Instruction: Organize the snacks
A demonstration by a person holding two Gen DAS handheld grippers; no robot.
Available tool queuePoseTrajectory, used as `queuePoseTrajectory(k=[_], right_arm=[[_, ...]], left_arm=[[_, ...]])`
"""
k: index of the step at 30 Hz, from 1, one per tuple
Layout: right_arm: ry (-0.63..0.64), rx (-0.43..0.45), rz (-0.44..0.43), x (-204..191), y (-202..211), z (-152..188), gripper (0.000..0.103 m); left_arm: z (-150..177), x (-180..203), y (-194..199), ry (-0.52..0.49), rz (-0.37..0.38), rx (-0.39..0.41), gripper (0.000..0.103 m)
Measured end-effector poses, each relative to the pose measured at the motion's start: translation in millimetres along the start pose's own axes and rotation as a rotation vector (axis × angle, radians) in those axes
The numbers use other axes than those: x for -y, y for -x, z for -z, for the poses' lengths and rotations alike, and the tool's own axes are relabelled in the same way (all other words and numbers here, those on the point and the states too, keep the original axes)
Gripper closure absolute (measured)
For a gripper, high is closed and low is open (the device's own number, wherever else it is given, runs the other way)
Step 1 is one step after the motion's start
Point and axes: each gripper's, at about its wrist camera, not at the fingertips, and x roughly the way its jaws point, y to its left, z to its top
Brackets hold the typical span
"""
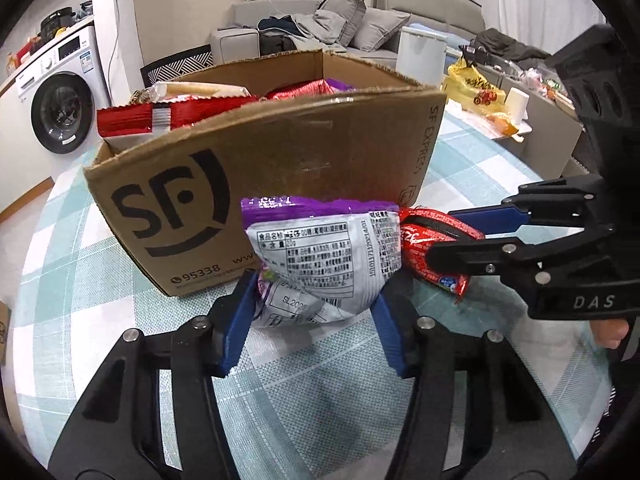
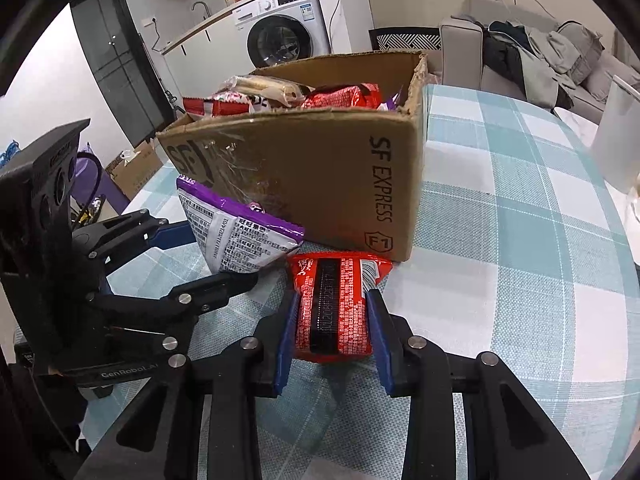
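My left gripper [image 1: 316, 312] is closed on a purple snack bag [image 1: 324, 252], its two blue pads pressing the lower part of the bag from both sides, so the bag bulges between them with the white label of printed text facing my camera. My right gripper [image 2: 332, 320] is closed on a red snack packet [image 2: 334, 308], which sits between its blue pads with the black stripe down its middle turned up. The two snacks are just beside each other, the purple bag on the left and the red packet on the right, and both are in front of the near wall of the cardboard box [image 1: 280, 168]; I cannot tell if they touch this wall. From the right wrist view the far end of the red packet lies close to the bottom corner of the box, under the words "SF EXPRESS". The box is open on top and already filled with other snacks [image 2: 280, 96], red packs and a long pale wrapped one rising above its rim. Everything stands on a table covered with a checked cloth [image 2: 520, 240] in light blue and white. Behind the table there is a grey sofa [image 1: 360, 24] with cushions and clothes on it, and a white washing machine [image 2: 284, 28] under a counter.
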Motion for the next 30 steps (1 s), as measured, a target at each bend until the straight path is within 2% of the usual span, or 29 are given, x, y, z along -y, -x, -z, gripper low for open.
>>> queuePoseTrajectory(k=[15, 30], right_arm=[[0.000, 0.060, -0.025, -1.5, 29.0, -3.4, 0.071], [-0.033, 0.193, -0.052, -5.2, 76.3, -12.1, 0.071]], left_arm=[[3.7, -9.6, 52.2, 0.028, 0.021, 0.075, 0.051], [-12.7, -29.5, 117.7, 0.077, 0.005, 0.164, 0.051]])
